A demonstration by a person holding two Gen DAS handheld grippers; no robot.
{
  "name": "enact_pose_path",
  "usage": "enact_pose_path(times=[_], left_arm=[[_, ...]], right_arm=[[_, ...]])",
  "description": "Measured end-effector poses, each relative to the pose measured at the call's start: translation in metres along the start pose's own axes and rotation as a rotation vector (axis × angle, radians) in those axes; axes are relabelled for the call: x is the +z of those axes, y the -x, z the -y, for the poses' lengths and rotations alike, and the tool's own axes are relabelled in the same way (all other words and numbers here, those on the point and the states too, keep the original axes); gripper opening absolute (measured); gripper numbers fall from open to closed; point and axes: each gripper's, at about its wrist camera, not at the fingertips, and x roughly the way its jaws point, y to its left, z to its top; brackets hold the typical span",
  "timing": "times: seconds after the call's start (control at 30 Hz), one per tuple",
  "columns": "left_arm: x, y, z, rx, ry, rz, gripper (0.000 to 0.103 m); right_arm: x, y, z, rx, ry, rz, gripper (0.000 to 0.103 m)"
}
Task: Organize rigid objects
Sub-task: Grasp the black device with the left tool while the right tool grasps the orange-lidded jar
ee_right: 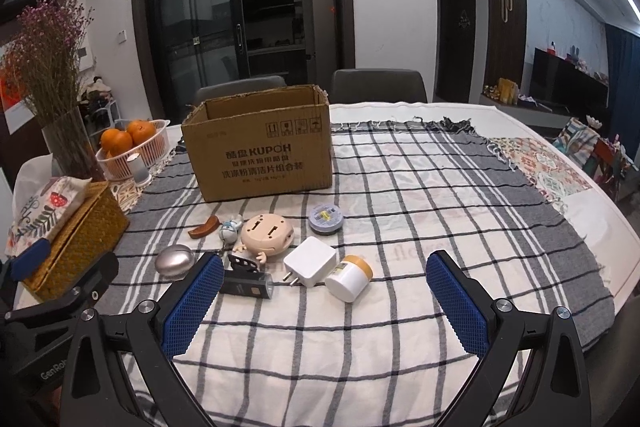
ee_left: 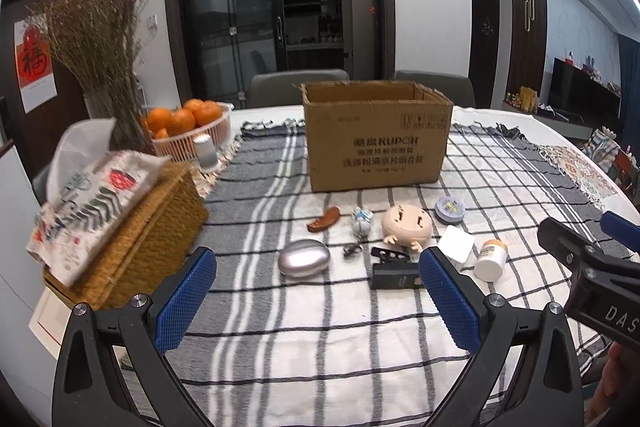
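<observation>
An open cardboard box [ee_left: 376, 135] [ee_right: 260, 151] stands at the back of the checked cloth. In front of it lie a brown comb [ee_left: 324, 219], a small figurine [ee_left: 362, 221], a beige round toy [ee_left: 406, 225] [ee_right: 266, 233], a round tin [ee_left: 450, 209] [ee_right: 325, 219], a silver oval case [ee_left: 304, 257] [ee_right: 175, 259], a black box [ee_left: 394, 273] [ee_right: 246, 285], a white charger [ee_right: 310, 261] and a white jar [ee_left: 491, 259] [ee_right: 349, 277]. My left gripper [ee_left: 318, 291] is open and empty, above the cloth near the items. My right gripper [ee_right: 326, 297] is open and empty.
A woven tissue box [ee_left: 132, 239] [ee_right: 72, 239] sits at the left. A basket of oranges [ee_left: 188, 131] [ee_right: 134, 143] and a vase of dried flowers [ee_left: 100, 39] stand behind it. Chairs stand behind the table. The table edge [ee_right: 616, 227] curves at the right.
</observation>
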Motion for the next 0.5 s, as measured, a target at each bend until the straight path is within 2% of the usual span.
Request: enact_pose_path(times=[0.27, 0.5], left_arm=[[-0.010, -0.035, 0.021, -0.062, -0.013, -0.069, 0.103], [-0.018, -0.065, 0.039, -0.122, -0.022, -0.104, 0.103]], right_arm=[[-0.001, -0.043, 0.019, 0.069, -0.014, -0.071, 0.102], [-0.008, -0.081, 0.032, 0.094, -0.023, -0.161, 0.102]])
